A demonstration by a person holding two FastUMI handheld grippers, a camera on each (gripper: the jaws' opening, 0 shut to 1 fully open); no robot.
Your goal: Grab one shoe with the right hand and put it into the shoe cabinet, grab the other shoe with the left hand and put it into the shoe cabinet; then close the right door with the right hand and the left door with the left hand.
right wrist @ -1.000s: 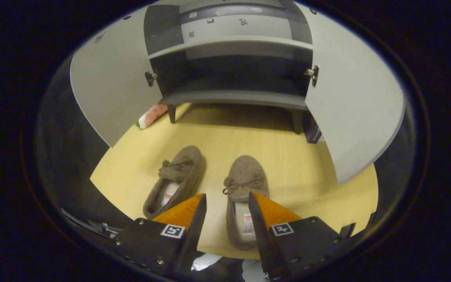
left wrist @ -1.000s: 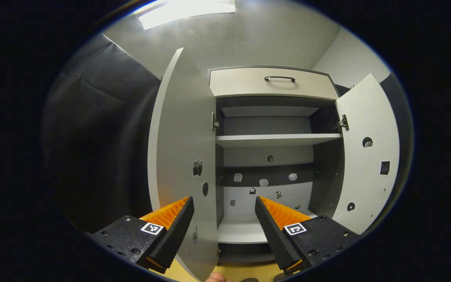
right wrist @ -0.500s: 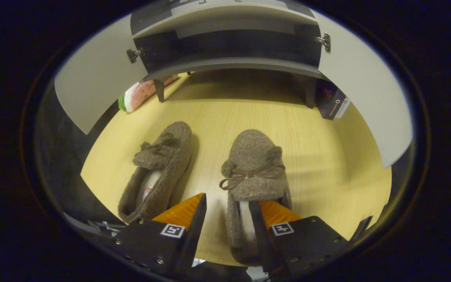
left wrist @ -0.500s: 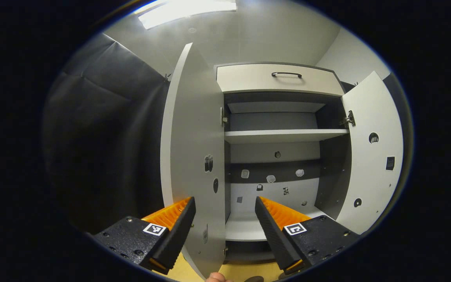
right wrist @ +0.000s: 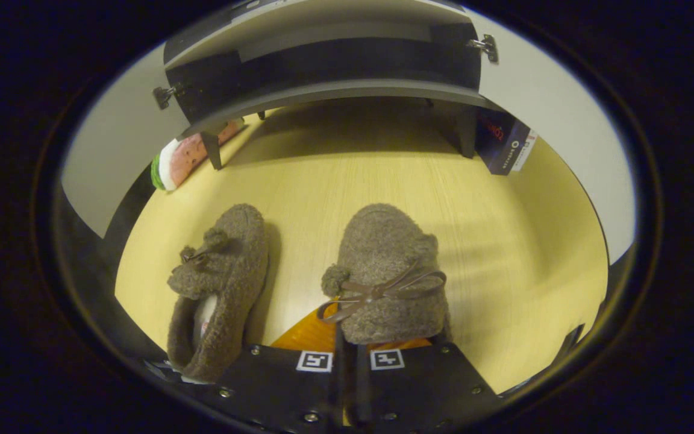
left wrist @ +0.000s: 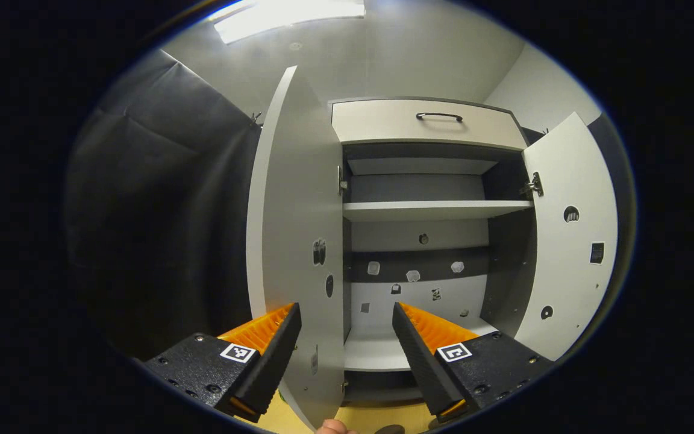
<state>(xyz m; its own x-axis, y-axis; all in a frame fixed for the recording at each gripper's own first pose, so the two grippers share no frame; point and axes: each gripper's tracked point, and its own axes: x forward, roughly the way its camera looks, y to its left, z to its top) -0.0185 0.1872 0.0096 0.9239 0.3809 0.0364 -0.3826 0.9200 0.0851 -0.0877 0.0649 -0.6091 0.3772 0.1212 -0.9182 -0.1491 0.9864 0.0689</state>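
A: Right gripper (right wrist: 347, 346) state?
B: Jaws drawn nearly together on the heel edge of the right shoe (right wrist: 386, 274); it sits on the floor (right wrist: 503, 241), toe toward the shoe cabinet (right wrist: 323, 90).
A: Other shoe?
B: Left shoe (right wrist: 217, 289) lies just beside it, apart, near the floor's left edge.
A: Room ahead?
B: Bare floor between the toes and the cabinet legs. A watermelon-print thing (right wrist: 187, 157) by the left leg, a dark box (right wrist: 503, 147) by the right.
A: Left gripper (left wrist: 347, 328)?
B: Jaws wide, holding nothing, facing the cabinet. Left door (left wrist: 299, 241) and right door (left wrist: 570, 235) both swung open, shelves (left wrist: 431, 210) bare, drawer (left wrist: 425, 123) above.
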